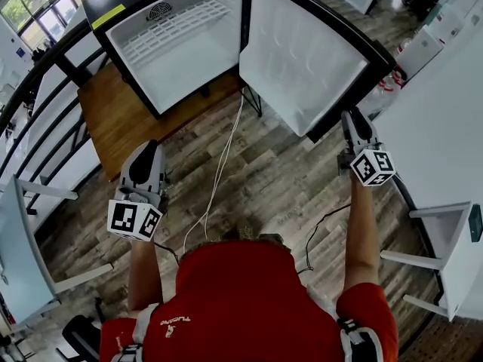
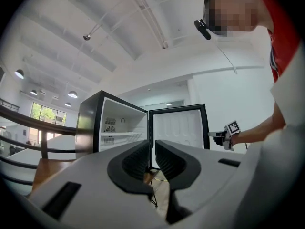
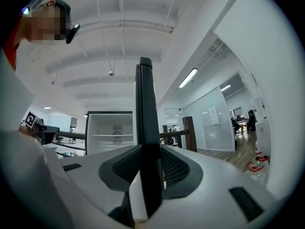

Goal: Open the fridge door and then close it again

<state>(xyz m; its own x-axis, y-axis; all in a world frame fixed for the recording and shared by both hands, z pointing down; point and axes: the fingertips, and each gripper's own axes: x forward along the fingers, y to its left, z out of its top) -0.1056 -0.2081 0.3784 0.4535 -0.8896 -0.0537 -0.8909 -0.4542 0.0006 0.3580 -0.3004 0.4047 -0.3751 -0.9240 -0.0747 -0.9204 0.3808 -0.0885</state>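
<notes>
At the fridge (image 1: 177, 47) front, the fridge door (image 1: 298, 55) stood swung wide open. The right gripper (image 1: 353, 119) had its jaws clamped on the door's free edge. The left gripper (image 1: 149, 151) hung clear of the fridge, jaws narrow, nothing between.

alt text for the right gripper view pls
The right gripper is clamped on the dark edge of the open fridge door, which is seen edge-on and rises up the middle of the view. Behind it to the left stands the fridge, its white interior and a shelf showing.
</notes>
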